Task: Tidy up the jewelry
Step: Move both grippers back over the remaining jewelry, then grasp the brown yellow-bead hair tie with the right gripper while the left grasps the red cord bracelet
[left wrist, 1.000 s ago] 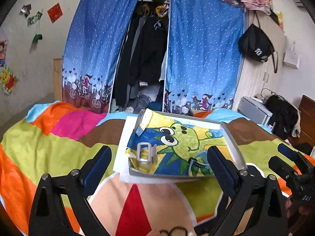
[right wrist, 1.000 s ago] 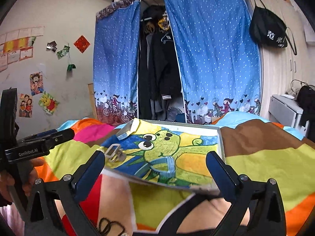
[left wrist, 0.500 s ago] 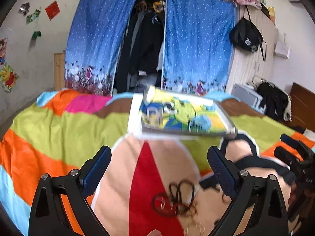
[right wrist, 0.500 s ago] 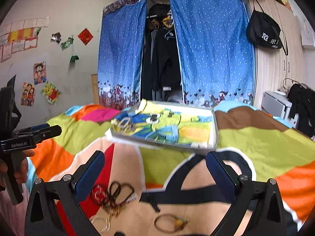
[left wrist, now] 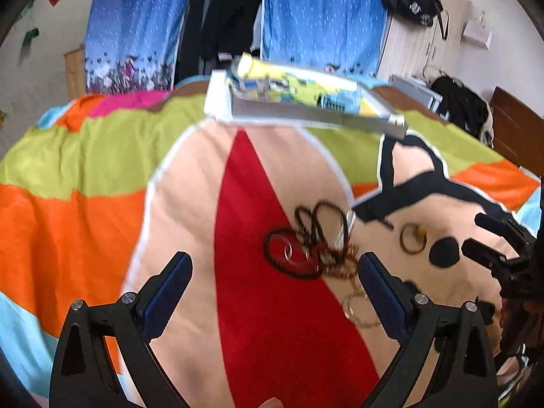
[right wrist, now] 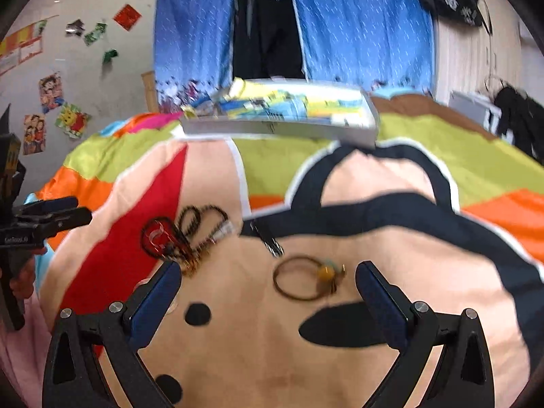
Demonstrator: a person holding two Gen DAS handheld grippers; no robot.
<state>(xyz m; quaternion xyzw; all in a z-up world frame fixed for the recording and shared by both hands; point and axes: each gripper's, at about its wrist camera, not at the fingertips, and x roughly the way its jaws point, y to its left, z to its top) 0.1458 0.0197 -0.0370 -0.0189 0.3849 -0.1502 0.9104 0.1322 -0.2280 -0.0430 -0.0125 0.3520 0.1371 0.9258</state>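
Note:
A tangle of dark beaded necklaces (left wrist: pixel 307 238) (right wrist: pixel 183 234) lies on the bright cartoon blanket, with thin gold chain and rings (left wrist: pixel 357 307) beside it. A brown bangle with an amber bead (right wrist: pixel 306 280) (left wrist: pixel 412 238) rests to the right, and a small silver clip (right wrist: pixel 272 243) lies near it. The grey tray with a cartoon lining (left wrist: pixel 306 108) (right wrist: pixel 282 125) sits farther back on the bed. My left gripper (left wrist: pixel 275 287) is open, just short of the tangle. My right gripper (right wrist: pixel 268 294) is open, with the bangle lying between its fingers' line.
The blanket (left wrist: pixel 85 170) covers the whole bed. Blue curtains (right wrist: pixel 360 27) and a wardrobe with dark clothes stand behind it. A black bag (left wrist: pixel 413 3) hangs at the upper right. A hand (right wrist: pixel 20 278) holds the other gripper at the left edge.
Both cameras have tilted down and pulled back from the tray. The jewelry on the blanket has come into view and now lies right in front of both open grippers.

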